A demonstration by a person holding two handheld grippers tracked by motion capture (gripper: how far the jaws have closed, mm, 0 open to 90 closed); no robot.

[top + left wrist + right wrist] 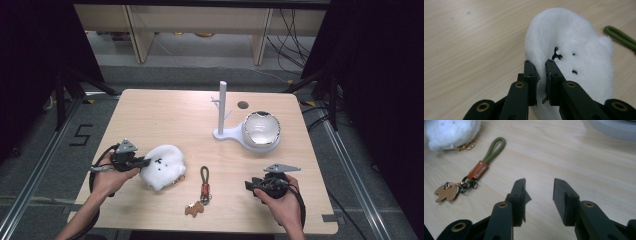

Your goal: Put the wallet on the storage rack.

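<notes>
A fluffy white plush charm [162, 165] with small black face marks lies left of the table's middle. My left gripper [146, 162] comes at it from the left and is shut on its near edge; in the left gripper view white fur [571, 50] is pinched between the narrow jaws [541, 65]. A key strap [204, 186] with a green loop [491, 151], a brown leather tab and a tan wooden charm [445, 192] lies near the front edge. My right gripper [248, 186] rests to its right, open and holding nothing [539, 186]. The plush [449, 132] trails a gold chain [465, 145].
A white stand [222, 107] with an upright pegged post rises behind the middle, and a shiny round bowl [261, 130] sits on its base. A dark round hole [243, 105] lies in the tabletop behind it. The stand's base [614, 127] shows beyond my right gripper.
</notes>
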